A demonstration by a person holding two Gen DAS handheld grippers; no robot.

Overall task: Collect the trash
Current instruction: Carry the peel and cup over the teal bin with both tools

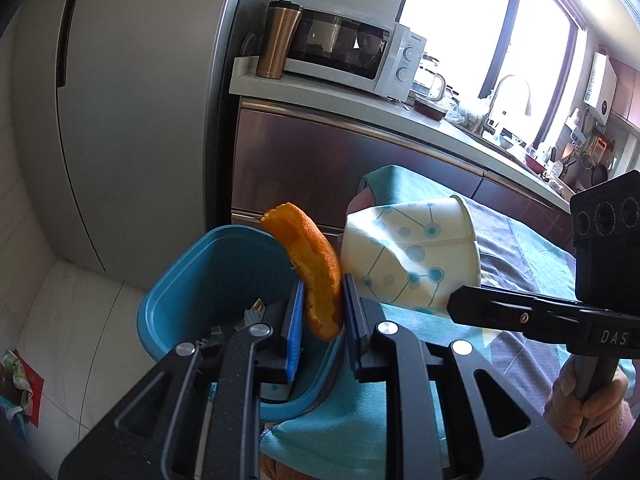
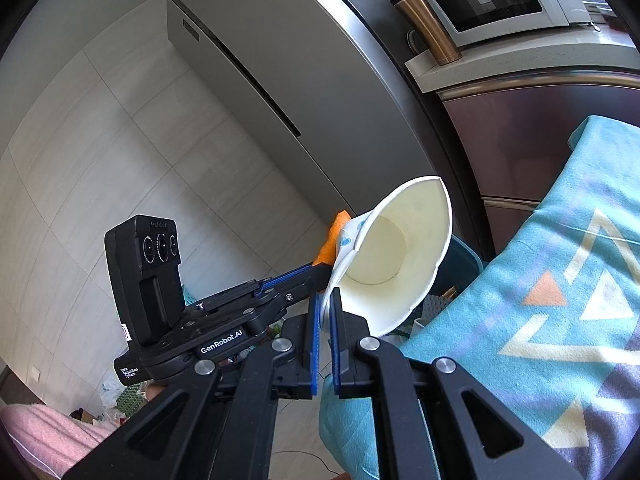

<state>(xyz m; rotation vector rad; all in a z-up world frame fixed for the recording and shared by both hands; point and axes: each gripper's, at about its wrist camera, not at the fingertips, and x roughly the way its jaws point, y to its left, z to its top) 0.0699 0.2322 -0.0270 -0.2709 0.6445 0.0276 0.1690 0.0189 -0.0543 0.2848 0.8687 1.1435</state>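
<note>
readable text: "genrobot.ai" on left gripper (image 2: 320, 266), "das" on right gripper (image 2: 325, 320), "galanz" on microwave (image 1: 352, 50). left clamps one orange peel (image 1: 320, 276) over blue bin (image 1: 192, 280); right pinches one crushed paper cup (image 2: 394, 256) beside it.

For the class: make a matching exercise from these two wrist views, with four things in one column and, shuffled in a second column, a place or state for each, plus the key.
Things:
1. orange peel
2. paper cup
3. blue bin
4. copper tumbler

Place or state:
A. beside the microwave
B. crushed, rim pinched in the right gripper
C. held in the left gripper
D. open, below the held items

Pairs: 1-C, 2-B, 3-D, 4-A
</note>
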